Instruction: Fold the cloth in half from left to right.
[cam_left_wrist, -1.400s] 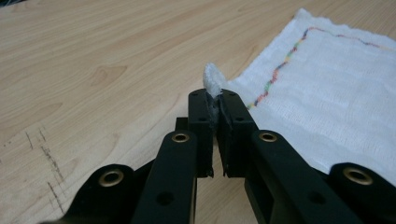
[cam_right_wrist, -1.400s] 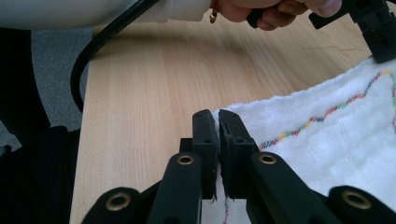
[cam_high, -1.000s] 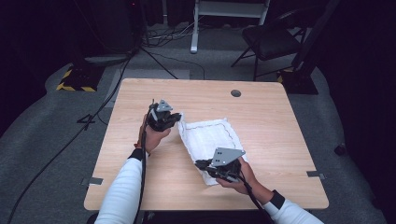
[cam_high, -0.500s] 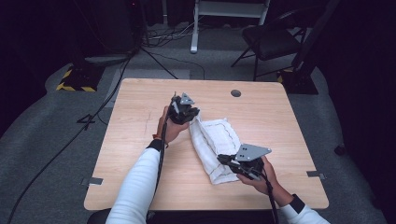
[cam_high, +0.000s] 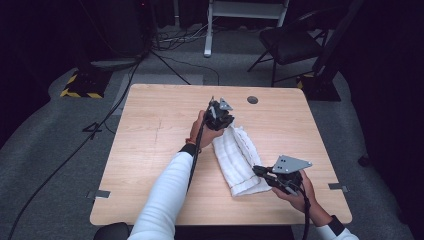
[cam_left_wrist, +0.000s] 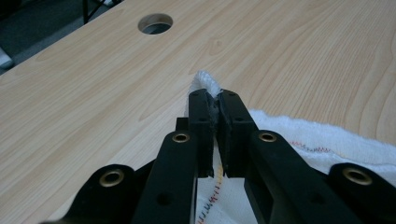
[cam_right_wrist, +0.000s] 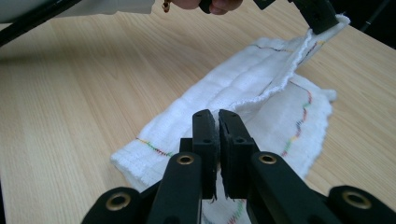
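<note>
I have both tools clamped on the white towel (cam_high: 240, 160): left tool (cam_high: 223, 120) pinching its far corner, right tool (cam_high: 260, 172) its near edge. Since a second ago, both moved rightward across the tabletop (cam_high: 150, 150), folding the towel narrower; flattening likely remains.

A light wooden table (cam_high: 150, 150) with a round cable hole (cam_high: 252, 100) near its far edge carries the work. A white folded cloth (cam_high: 237, 160) with coloured stitching lies on it, right of centre.

The towel (cam_left_wrist: 327, 144) corner pinched by the left gripper (cam_left_wrist: 214, 100) is mostly hidden between its jaws. The towel's near edge runs out of sight beneath the right gripper (cam_right_wrist: 218, 116).
</note>
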